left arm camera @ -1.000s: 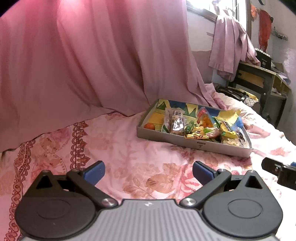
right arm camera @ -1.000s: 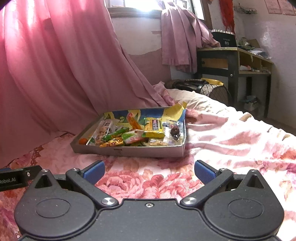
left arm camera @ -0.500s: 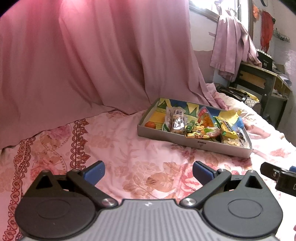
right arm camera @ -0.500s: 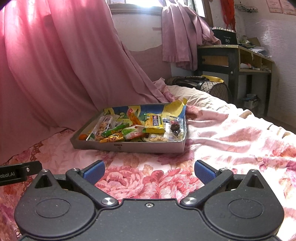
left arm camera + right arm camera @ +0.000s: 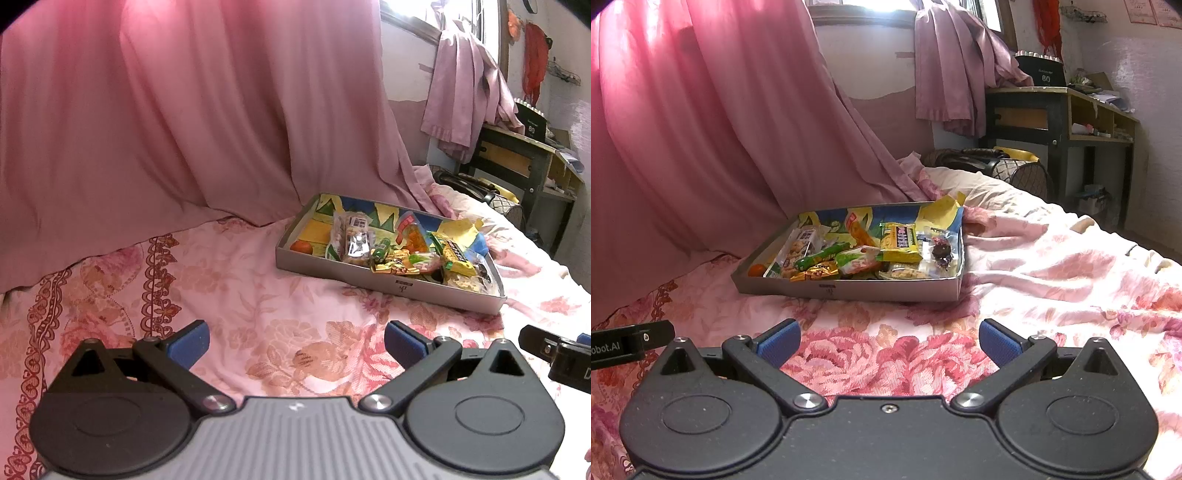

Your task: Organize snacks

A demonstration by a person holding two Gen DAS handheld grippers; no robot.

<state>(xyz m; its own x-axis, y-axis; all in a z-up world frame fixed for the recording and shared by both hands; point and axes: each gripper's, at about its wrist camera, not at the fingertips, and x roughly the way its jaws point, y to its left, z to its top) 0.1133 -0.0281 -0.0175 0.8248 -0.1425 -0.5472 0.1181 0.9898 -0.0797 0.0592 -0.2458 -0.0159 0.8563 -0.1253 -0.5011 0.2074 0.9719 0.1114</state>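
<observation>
A shallow grey box (image 5: 369, 275) (image 5: 849, 290) with a colourful lining lies on the flowered bedspread and holds several wrapped snacks: a yellow packet (image 5: 900, 242), a green packet (image 5: 822, 254), a clear bag of biscuits (image 5: 351, 236) and a small orange fruit (image 5: 301, 246). My left gripper (image 5: 295, 341) hovers open over the bedspread, well short of the box and to its left. My right gripper (image 5: 888, 339) is open too, a short way in front of the box. Neither holds anything. Each gripper's tip shows at the edge of the other's view.
A pink curtain (image 5: 184, 110) hangs down onto the bed behind the box. A dark wooden desk (image 5: 1060, 110) with shelves stands at the right, with a dark bag (image 5: 990, 162) at the bed's far end. Bare bedspread (image 5: 1071, 277) lies right of the box.
Both grippers have backed away and risen slightly, so the box looks a little farther off and lower in the views. Their jaws stayed open.
</observation>
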